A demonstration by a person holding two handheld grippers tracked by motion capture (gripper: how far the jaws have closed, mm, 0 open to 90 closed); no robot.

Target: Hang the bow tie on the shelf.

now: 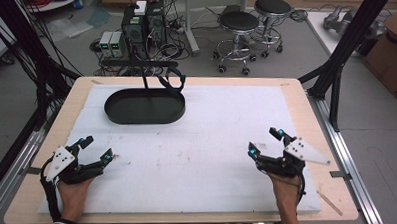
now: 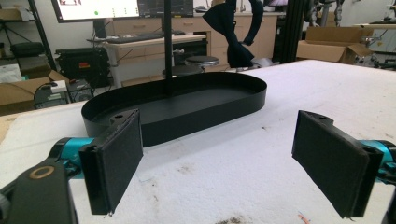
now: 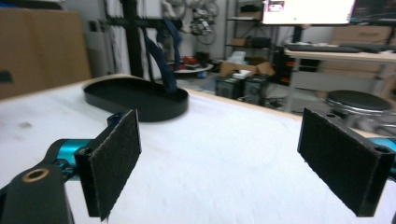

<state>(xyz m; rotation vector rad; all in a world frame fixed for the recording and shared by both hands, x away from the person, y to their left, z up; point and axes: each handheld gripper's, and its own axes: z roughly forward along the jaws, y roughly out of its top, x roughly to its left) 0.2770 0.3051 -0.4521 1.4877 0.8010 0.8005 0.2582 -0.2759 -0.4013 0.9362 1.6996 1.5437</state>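
Black oval tray [image 1: 144,113] with upright post, dark bow tie [image 2: 232,35] hanging above it; no readable writing. Nearer than tray: left hand-held gripper [image 1: 96,150] and right hand-held gripper [image 1: 265,141], both wide open, empty.

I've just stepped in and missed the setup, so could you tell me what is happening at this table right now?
A person holds a gripper in each hand over the white mat, and nothing is being handled yet. The left gripper and the right gripper both rest near the table's front edge with jaws wide open and nothing between them. Farther back stands a black oval tray with an upright post rising from it, and a dark strap hangs from the stand's crossbar over the tray's right end.
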